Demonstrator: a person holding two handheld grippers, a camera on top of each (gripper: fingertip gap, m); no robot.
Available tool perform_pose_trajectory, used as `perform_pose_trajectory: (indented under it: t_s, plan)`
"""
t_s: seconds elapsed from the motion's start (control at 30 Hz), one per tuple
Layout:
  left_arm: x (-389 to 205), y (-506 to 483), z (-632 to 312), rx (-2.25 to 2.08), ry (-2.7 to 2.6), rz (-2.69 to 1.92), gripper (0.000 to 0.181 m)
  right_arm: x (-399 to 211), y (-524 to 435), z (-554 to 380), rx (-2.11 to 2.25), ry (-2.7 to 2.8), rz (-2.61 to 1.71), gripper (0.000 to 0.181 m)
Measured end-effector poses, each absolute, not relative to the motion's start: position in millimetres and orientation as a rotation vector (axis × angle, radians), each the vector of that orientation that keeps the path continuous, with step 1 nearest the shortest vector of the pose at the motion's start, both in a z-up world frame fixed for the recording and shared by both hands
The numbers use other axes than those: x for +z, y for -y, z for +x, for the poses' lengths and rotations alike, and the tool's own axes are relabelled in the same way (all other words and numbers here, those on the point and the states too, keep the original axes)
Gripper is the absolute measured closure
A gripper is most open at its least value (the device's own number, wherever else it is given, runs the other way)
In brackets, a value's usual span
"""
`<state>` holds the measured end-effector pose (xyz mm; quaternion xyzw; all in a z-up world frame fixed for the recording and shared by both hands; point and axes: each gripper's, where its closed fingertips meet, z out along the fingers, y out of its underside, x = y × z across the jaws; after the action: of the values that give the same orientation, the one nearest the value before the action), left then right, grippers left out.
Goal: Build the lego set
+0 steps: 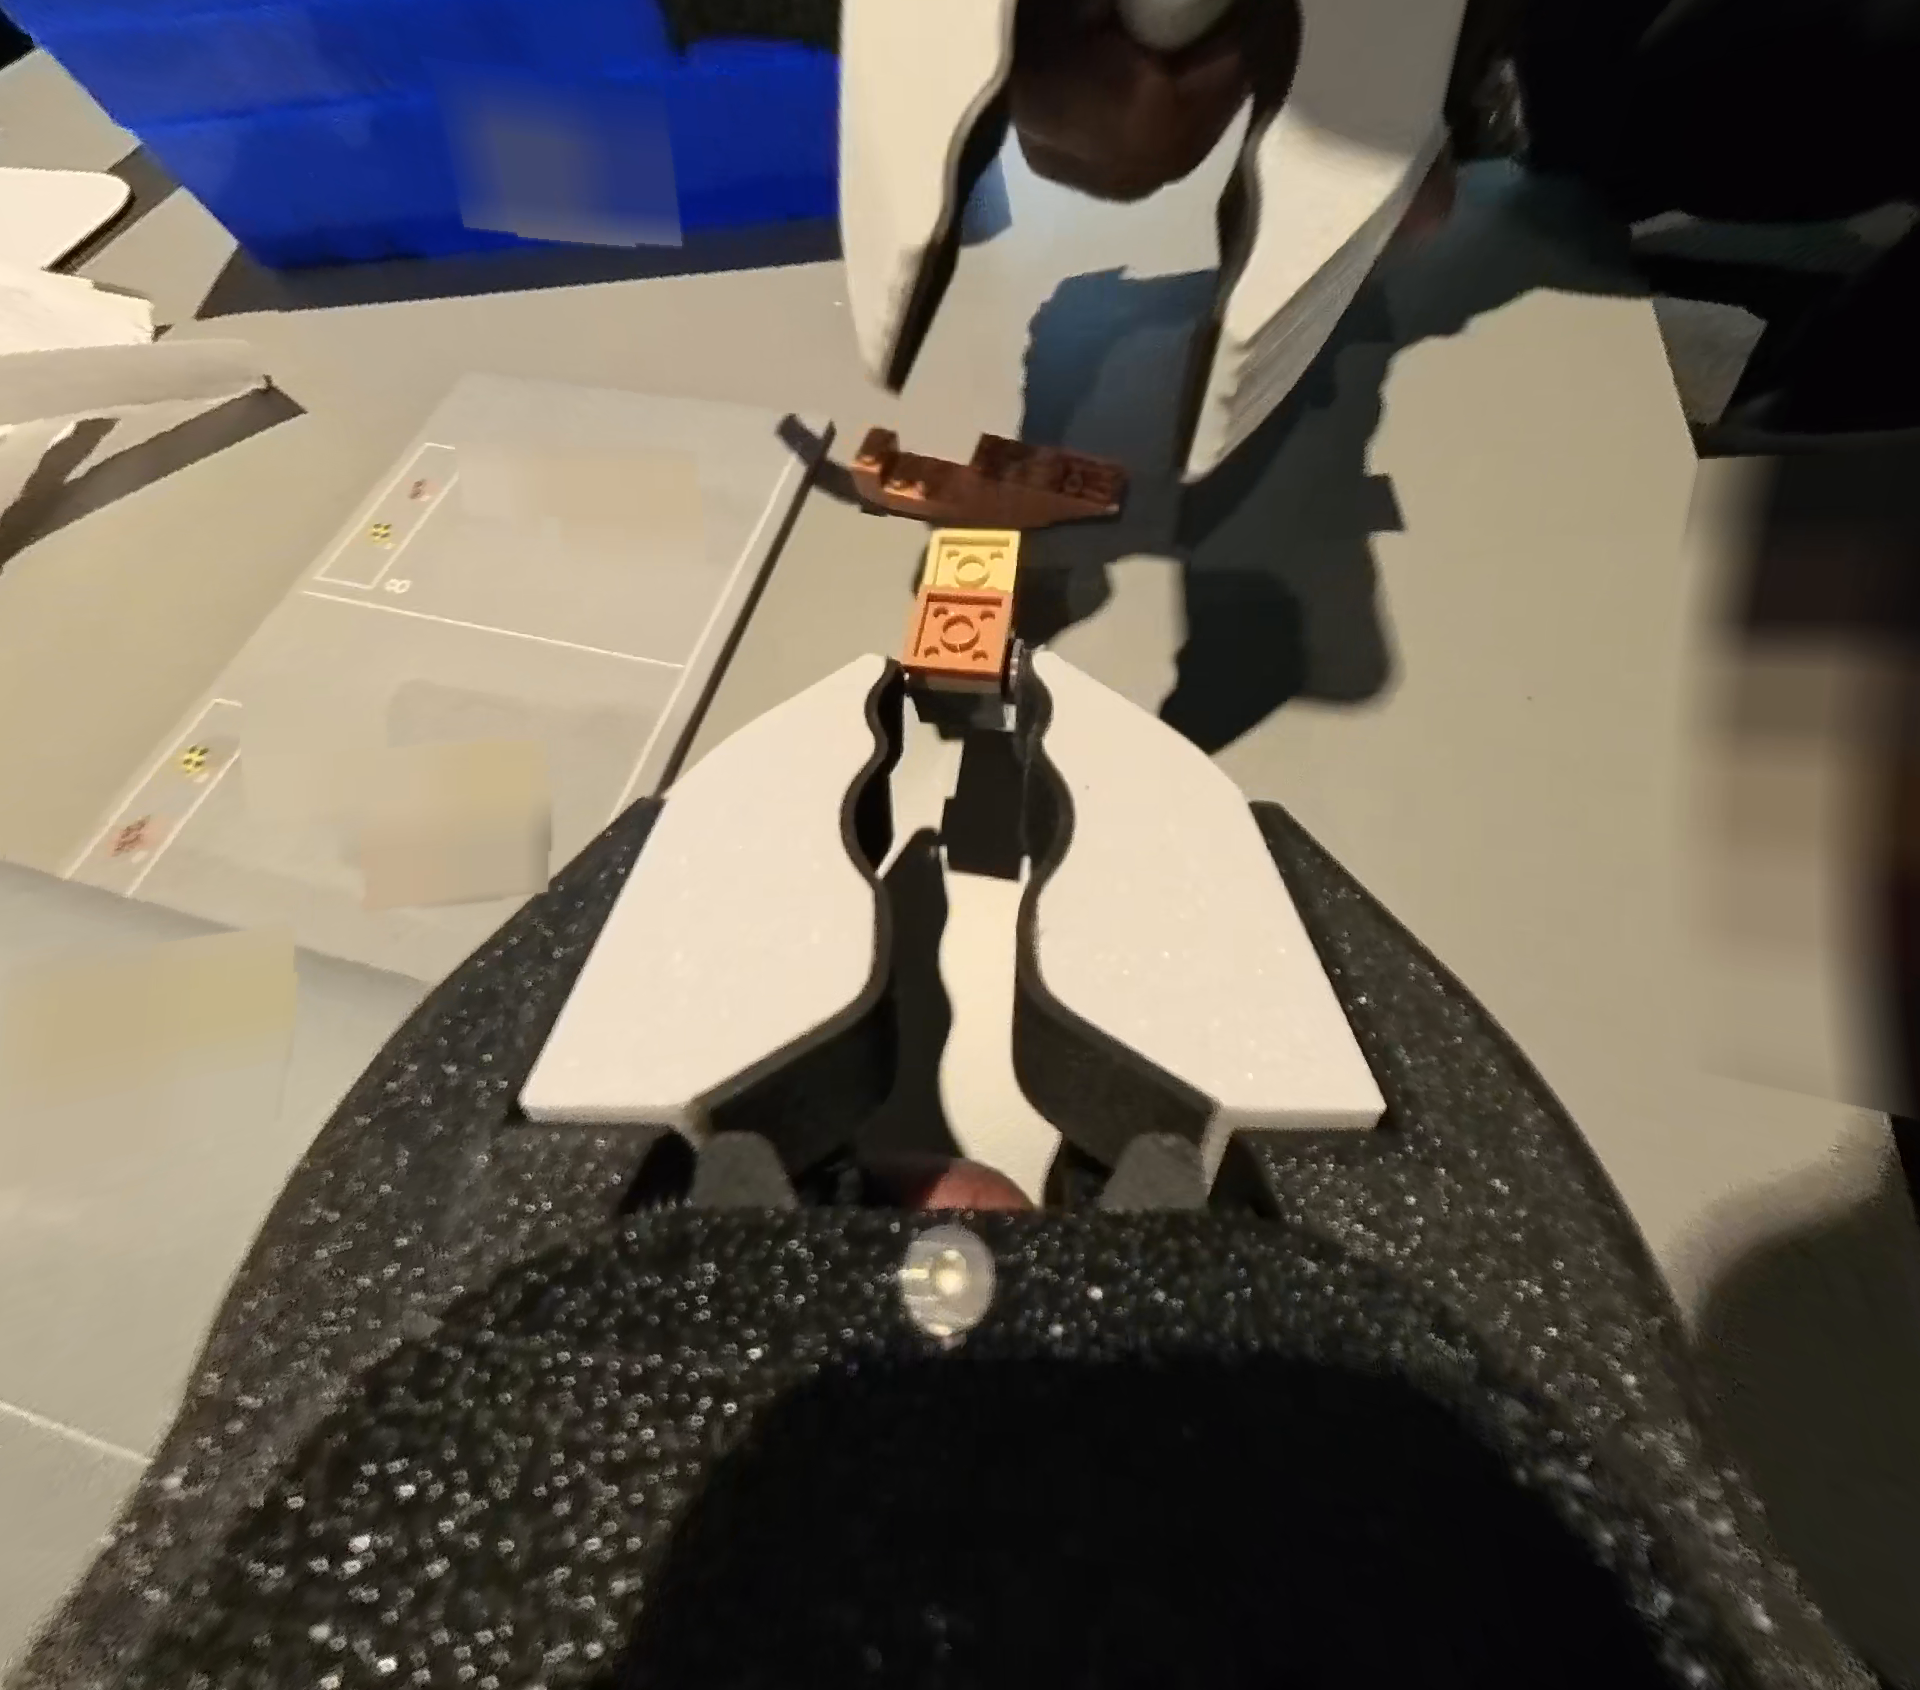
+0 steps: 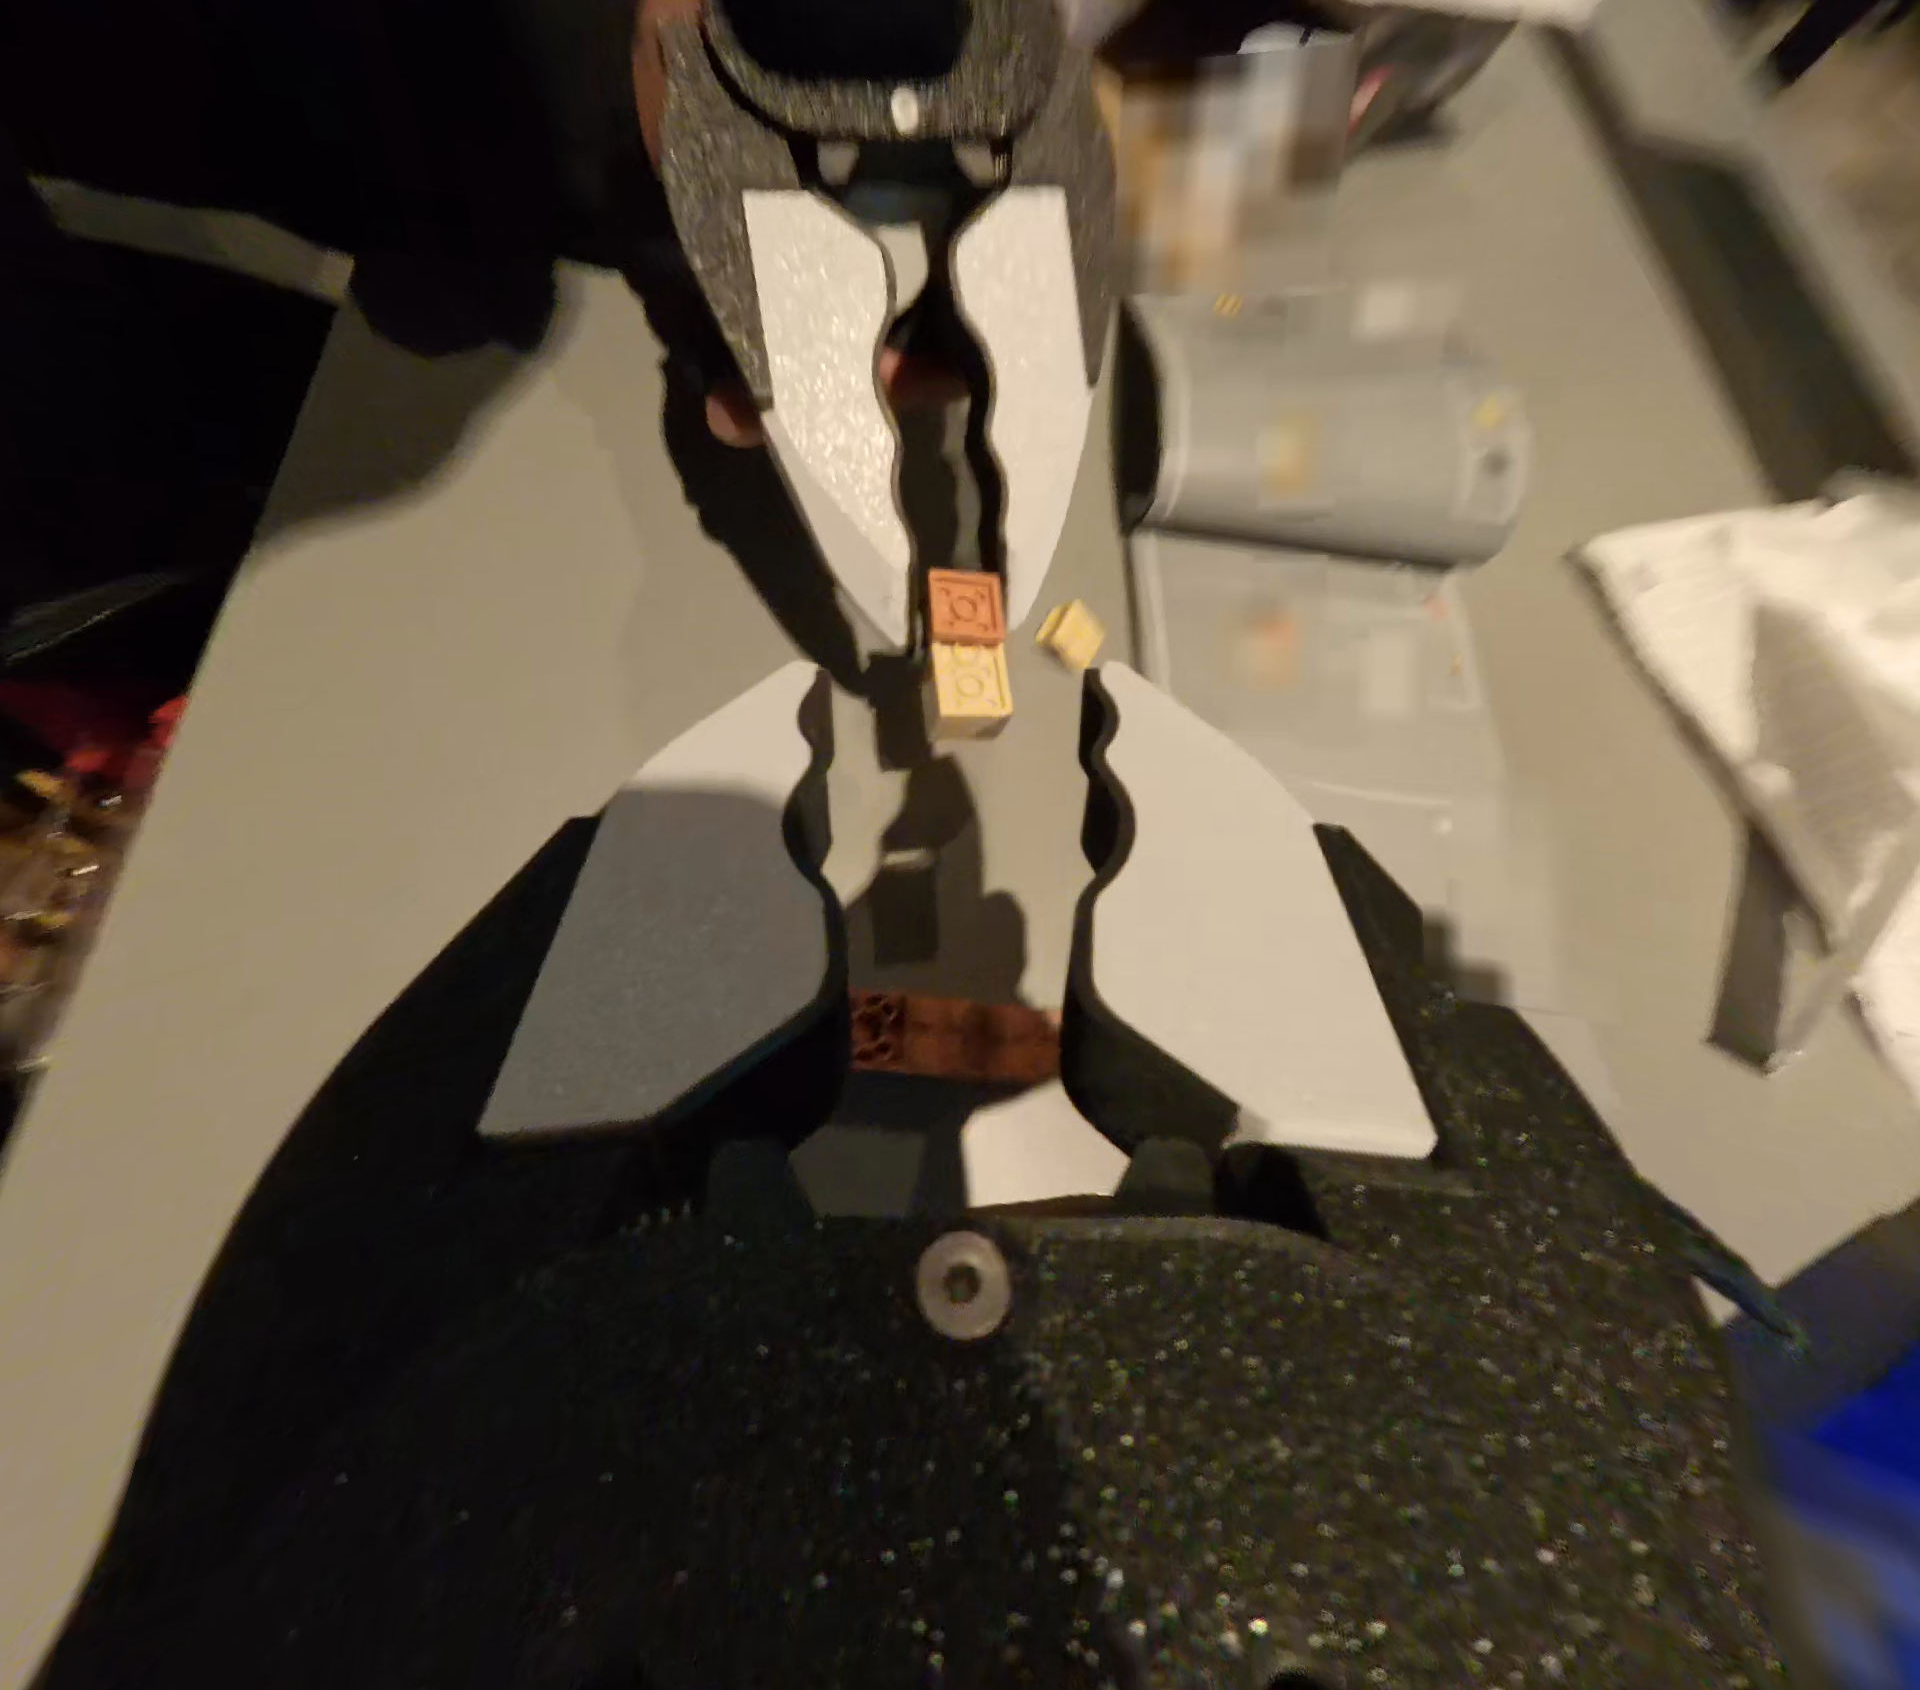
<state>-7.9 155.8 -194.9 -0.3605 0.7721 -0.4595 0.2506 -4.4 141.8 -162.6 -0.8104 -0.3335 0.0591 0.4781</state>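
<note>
My left gripper [image 1: 961,674] is shut on a small Lego assembly: an orange-brown brick [image 1: 954,630] joined to a tan brick [image 1: 972,566], with black parts below between the fingers. Just beyond it a dark brown plate piece [image 1: 987,479] lies on the grey table. My right gripper [image 1: 1039,419] hangs open and empty above that brown piece. In the right wrist view, my right gripper [image 2: 956,684] is open, the brown piece [image 2: 956,1032] lies between its fingers below, and the left gripper [image 2: 961,617] holds the orange-brown brick [image 2: 966,606] and tan brick [image 2: 971,690]. A loose tan piece [image 2: 1070,632] lies beside them.
A blue plastic bin [image 1: 416,30] stands at the back left. A grey instruction sheet [image 1: 416,653] lies flat on the table left of the bricks, and also shows in the right wrist view [image 2: 1320,497]. White crumpled packaging [image 2: 1766,705] lies at the right.
</note>
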Motion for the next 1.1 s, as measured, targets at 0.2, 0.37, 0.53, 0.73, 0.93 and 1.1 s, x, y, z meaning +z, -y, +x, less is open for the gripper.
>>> perform_pose_trajectory:
  t_s: [0.2,0.37,0.53,0.73,0.93,1.1]
  plan:
    - [-185,-165,-1,-1.233,-2.107,-0.993,0.161,-133,-151,14,0.056,0.762,-1.760,0.137]
    - [-173,-173,5,-1.227,-2.151,-0.962,0.161,-119,-149,20,0.013,0.811,-1.602,0.137]
    - [-171,-178,10,-1.246,-2.171,-0.955,0.161,-123,-146,23,-0.181,0.896,-1.501,0.139]
    - [-161,-178,11,-1.296,-2.162,-0.966,0.161,-131,-147,26,-0.436,0.977,-1.391,0.145]
    - [-146,-172,15,-1.360,-2.167,-0.969,0.161,-122,-145,25,-0.558,0.974,-1.268,0.146]
    - [-140,-161,15,-1.359,-2.195,-0.950,0.161,-120,-140,20,-0.620,1.012,-1.219,0.146]
